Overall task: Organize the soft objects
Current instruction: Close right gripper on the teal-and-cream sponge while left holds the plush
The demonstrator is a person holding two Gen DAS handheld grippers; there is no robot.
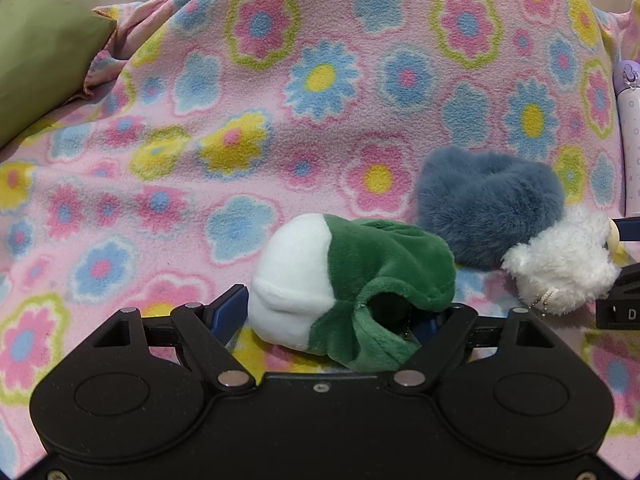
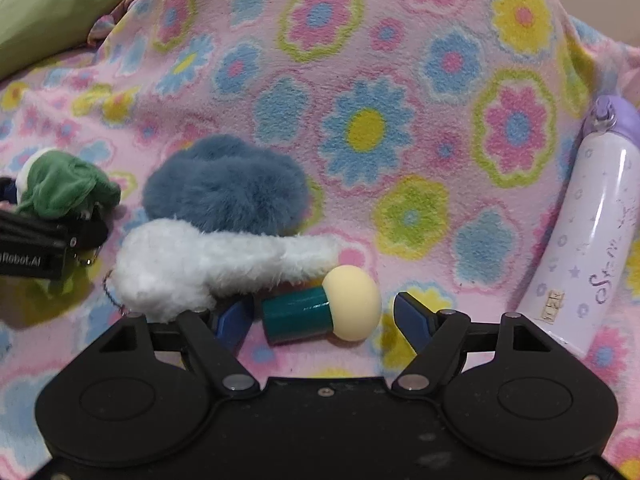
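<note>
So, left tongs [image 1: 332,316]: jaws partly apart around the green and white plush [image 1: 344,292]; whether the pads press it, I cannot tell.
Right tongs [image 2: 324,312]: jaws apart, the mushroom toy [image 2: 324,310] lying loose between them, clear of both fingers.
White fluffy toy [image 2: 200,264]: on the blanket [image 2: 400,80], just left of the mushroom toy, touching the blue fur piece [image 2: 224,188].
Bottle [image 2: 592,240]: lying at the right edge.
Green pillow [image 1: 40,48]: far left corner.
</note>
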